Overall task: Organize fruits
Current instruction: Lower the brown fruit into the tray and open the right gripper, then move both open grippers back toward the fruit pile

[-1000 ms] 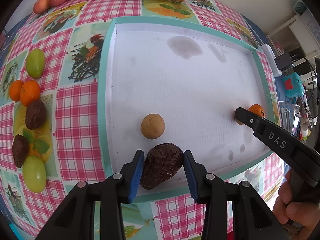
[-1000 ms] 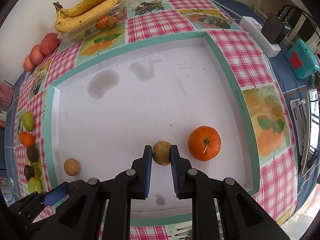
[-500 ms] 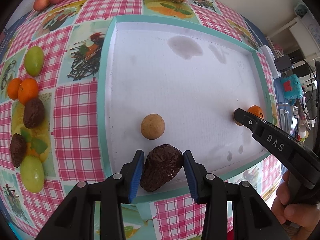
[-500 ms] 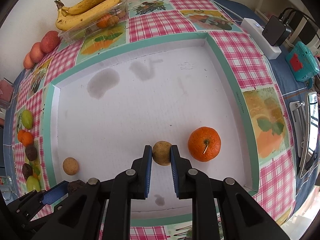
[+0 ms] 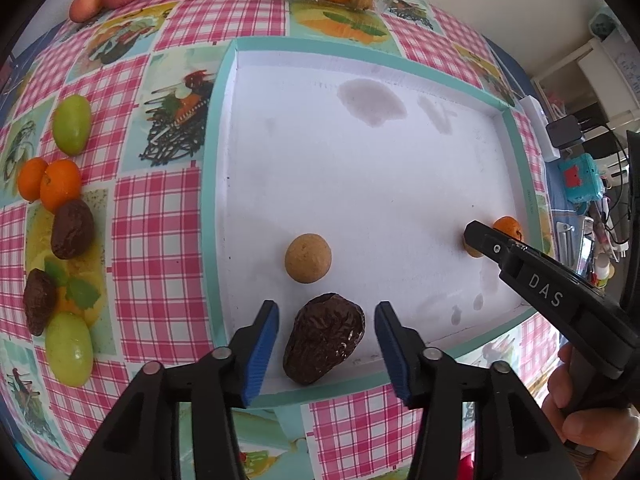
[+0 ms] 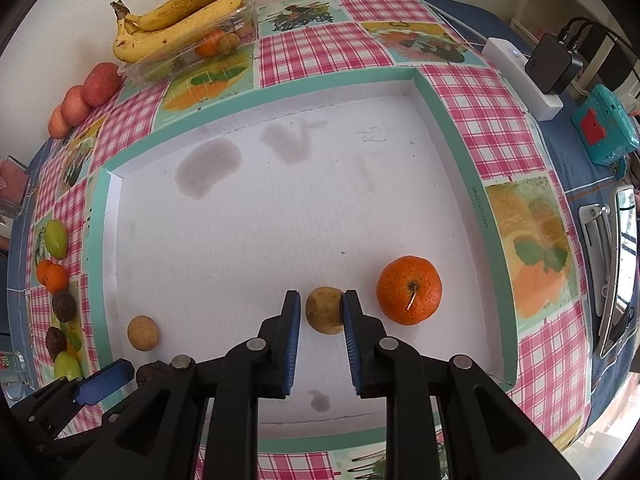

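A dark wrinkled fruit lies on the white floor of the teal-rimmed tray, near its front wall. My left gripper is open around it, with a gap on each side. Just beyond it sits a round tan fruit. In the right wrist view my right gripper is narrowly open around a second tan fruit. The right pad touches that fruit and a thin gap shows on the left. An orange rests right of it, near the tray's right wall.
On the checked tablecloth left of the tray lie green fruits, mandarins and dark fruits. At the back are bananas on a clear box and red fruits. A power strip and a teal device lie at right.
My left gripper has opened and let go of the dark fruit, which now rests on the tray floor. The right gripper has eased off the tan fruit slightly.
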